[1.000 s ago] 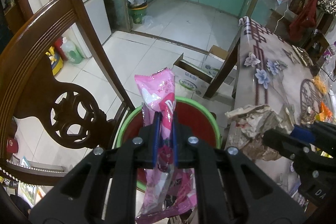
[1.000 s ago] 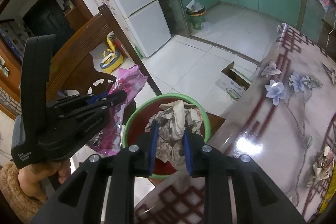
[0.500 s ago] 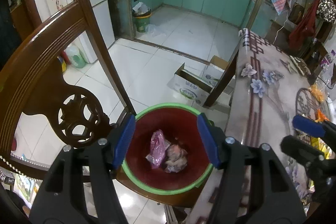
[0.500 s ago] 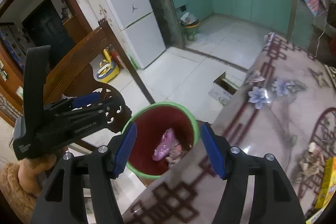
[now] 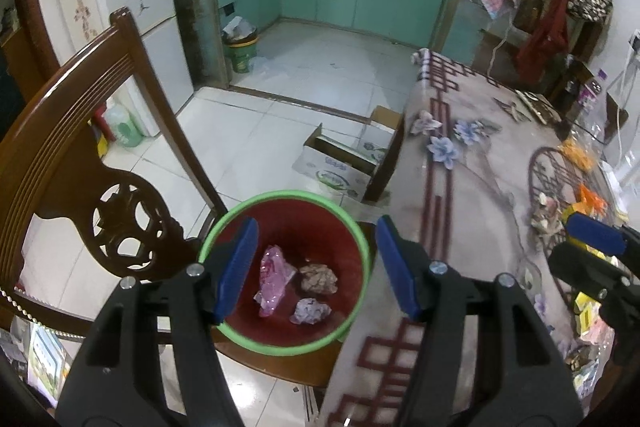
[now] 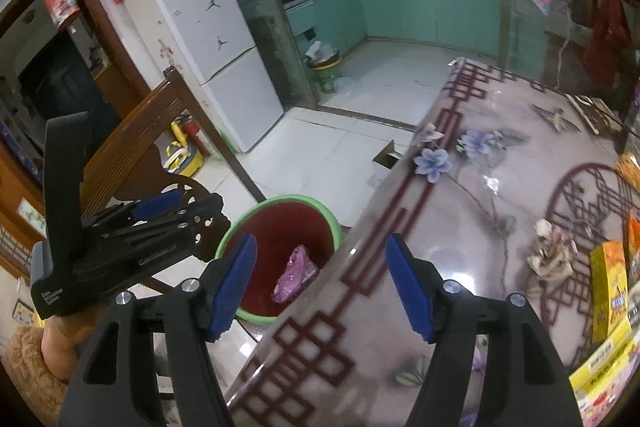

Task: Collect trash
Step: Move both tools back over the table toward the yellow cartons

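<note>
A red bin with a green rim (image 5: 288, 195) stands on a wooden chair seat beside the table. In it lie a pink wrapper (image 5: 274, 279), a brown crumpled paper (image 5: 319, 278) and a pale crumpled scrap (image 5: 310, 311). My left gripper (image 5: 316, 231) hovers above the bin, open and empty. My right gripper (image 6: 322, 243) hangs over the table edge beside the bin (image 6: 296, 199); its jaws are opening with nothing between them. The pink wrapper (image 6: 292, 273) shows there too. Another crumpled paper (image 6: 550, 255) lies on the table at the right.
The carved wooden chair back (image 5: 80, 131) rises left of the bin. The flowered table (image 6: 480, 187) carries a yellow box (image 6: 608, 291) and snack packets at its right end. An open cardboard box (image 5: 340, 163) sits on the tiled floor beyond.
Both grippers opened: the left let go of the pink wrapper, the right of the crumpled paper, and both pieces now lie in the bin. Both grippers have lifted and drawn back.
</note>
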`<move>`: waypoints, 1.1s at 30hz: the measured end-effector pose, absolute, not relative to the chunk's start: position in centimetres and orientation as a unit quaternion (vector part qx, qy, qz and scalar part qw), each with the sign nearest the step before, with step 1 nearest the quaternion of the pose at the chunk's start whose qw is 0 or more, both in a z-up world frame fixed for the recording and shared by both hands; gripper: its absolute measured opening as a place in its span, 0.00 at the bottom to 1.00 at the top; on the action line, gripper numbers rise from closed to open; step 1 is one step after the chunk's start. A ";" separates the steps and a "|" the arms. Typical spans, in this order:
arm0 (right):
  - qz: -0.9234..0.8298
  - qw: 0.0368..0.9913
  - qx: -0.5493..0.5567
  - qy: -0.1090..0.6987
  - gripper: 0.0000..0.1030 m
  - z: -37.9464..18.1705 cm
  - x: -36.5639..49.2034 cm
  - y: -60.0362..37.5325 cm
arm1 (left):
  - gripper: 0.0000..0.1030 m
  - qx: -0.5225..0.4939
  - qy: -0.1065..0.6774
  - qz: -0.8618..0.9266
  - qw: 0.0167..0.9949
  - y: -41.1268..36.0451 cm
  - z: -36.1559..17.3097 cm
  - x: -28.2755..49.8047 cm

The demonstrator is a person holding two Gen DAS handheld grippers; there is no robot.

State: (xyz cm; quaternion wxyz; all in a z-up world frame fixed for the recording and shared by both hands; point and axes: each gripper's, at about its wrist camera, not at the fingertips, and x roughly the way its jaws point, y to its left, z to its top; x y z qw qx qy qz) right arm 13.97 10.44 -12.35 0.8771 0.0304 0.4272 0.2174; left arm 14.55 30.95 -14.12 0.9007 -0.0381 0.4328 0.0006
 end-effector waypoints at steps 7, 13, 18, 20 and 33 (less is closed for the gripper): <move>0.189 0.885 0.046 0.423 0.63 -12.1 12.5 7.0 | 0.62 -0.027 0.431 -0.023 0.902 27.7 -13.8 13.6; 0.161 0.890 0.061 0.422 0.65 -12.0 11.2 2.6 | 0.62 -0.014 0.426 -0.045 0.904 23.5 -13.2 12.8; 0.140 0.892 0.071 0.424 0.65 -12.2 9.4 -2.6 | 0.62 -0.006 0.427 -0.060 0.902 18.9 -12.8 11.8; 0.127 0.893 0.079 0.425 0.65 -12.3 8.6 -5.4 | 0.63 0.003 0.427 -0.071 0.901 16.5 -12.7 11.2; -0.047 0.878 0.113 0.464 0.75 -15.1 7.5 -30.4 | 0.70 0.046 0.443 -0.183 0.876 1.0 -13.8 5.9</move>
